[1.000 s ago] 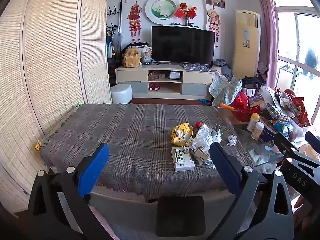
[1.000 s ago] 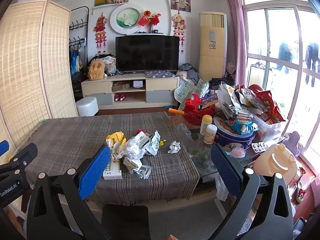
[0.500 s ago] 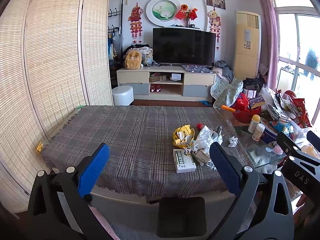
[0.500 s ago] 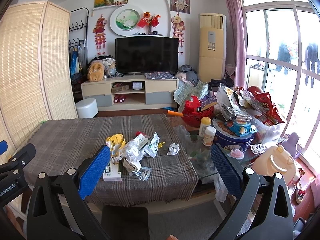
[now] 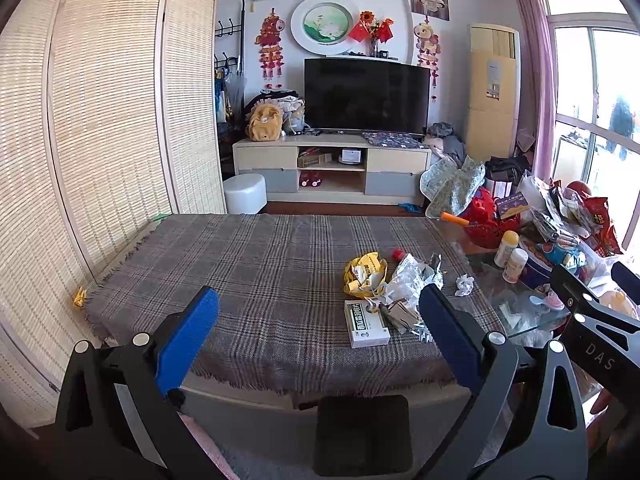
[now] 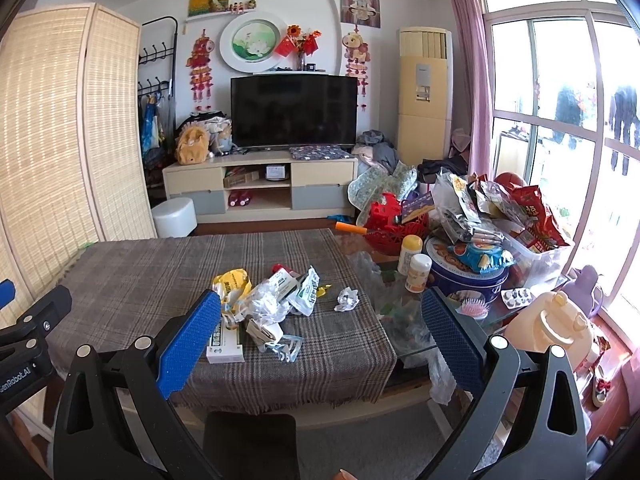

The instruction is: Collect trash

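A heap of trash lies on the plaid tablecloth (image 5: 248, 280): a yellow wrapper (image 5: 365, 274), crumpled clear plastic (image 5: 412, 276), a white-and-green box (image 5: 366, 322) and a small paper ball (image 5: 464, 284). The right wrist view shows the same yellow wrapper (image 6: 232, 282), clear plastic (image 6: 268, 304), box (image 6: 224, 340) and paper ball (image 6: 347, 299). My left gripper (image 5: 318, 320) hangs open short of the table's near edge, holding nothing. My right gripper (image 6: 320, 320) is open and empty too, back from the heap.
On the glass table end (image 6: 404, 312) at the right stand two small bottles (image 6: 416, 268), a blue tin (image 6: 468, 276), snack bags (image 6: 500, 208) and a red basket (image 6: 388, 220). A bamboo screen (image 5: 100, 140) lines the left. A TV stand (image 5: 332, 168) is at the back.
Both grippers have drifted slightly up and back, so the table sits a little lower in view. Both stay open and nothing on the table has moved.
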Available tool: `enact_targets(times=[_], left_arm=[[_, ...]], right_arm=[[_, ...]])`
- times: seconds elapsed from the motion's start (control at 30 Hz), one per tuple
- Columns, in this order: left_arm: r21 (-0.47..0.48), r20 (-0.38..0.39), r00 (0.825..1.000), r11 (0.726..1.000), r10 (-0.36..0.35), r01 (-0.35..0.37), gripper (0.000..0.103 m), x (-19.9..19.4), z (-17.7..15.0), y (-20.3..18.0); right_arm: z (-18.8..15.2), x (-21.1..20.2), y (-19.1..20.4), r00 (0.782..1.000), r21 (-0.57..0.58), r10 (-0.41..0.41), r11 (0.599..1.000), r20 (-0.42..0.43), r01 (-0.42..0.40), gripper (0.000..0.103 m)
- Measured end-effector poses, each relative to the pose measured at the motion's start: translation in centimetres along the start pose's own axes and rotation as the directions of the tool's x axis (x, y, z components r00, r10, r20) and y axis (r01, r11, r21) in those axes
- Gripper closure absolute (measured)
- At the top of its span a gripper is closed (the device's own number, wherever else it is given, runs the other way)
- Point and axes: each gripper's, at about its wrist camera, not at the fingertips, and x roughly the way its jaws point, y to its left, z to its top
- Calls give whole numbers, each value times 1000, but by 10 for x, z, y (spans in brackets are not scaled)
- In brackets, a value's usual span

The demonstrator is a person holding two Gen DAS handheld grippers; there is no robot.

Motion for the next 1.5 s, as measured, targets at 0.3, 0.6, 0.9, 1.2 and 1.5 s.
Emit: enact_targets(times=[0.3, 0.6, 0.9, 1.2, 1.5], left_arm=[[-9, -3, 1000, 1000, 4, -4, 8, 3, -1, 5], [-18, -3, 1000, 1000, 8, -8, 8, 0, -3, 5], [-19, -3, 1000, 1000, 11, -11, 8, 1, -3, 6], [-20, -14, 1000, 1000, 12, -13, 8, 5, -6, 8], [-17, -38, 999, 1000, 26, -27, 8, 24, -6, 10]], right_arm=[[-4, 1, 1, 1000, -1, 1, 1000, -11, -1, 3], [-4, 1, 1, 1000, 1, 2, 1000, -14, -2, 3], [-5, 2, 1, 1000, 1, 2, 1000, -15, -2, 3], [-6, 6, 0, 1000, 6, -1, 1000, -25, 2, 3], [-5, 26, -2, 999, 11, 0, 1000, -48, 1, 3]])
